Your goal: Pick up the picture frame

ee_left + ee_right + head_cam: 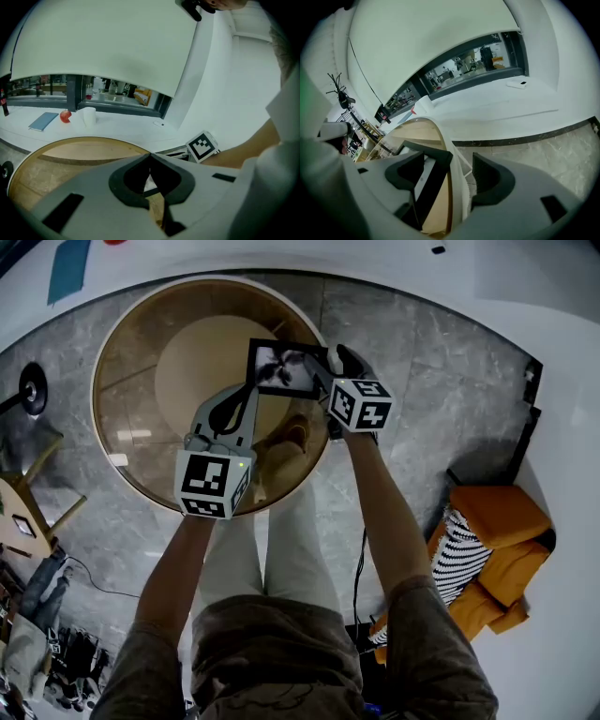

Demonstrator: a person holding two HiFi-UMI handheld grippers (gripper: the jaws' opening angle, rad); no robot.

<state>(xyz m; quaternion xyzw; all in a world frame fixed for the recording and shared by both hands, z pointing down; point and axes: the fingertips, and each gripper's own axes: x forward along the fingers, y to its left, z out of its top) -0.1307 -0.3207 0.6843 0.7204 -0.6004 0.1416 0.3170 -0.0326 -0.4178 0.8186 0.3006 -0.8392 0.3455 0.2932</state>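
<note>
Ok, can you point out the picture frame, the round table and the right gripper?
picture frame (284, 368), head view, middle of the print.
round table (127, 418), head view, bare glass at its left side.
right gripper (448, 157), right gripper view, midway between its open jaws, at the frame's edge.

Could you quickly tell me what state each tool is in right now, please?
Left tool: closed, nothing seen between its jaws.
Right tool: open, picture frame edge between its jaws.
</note>
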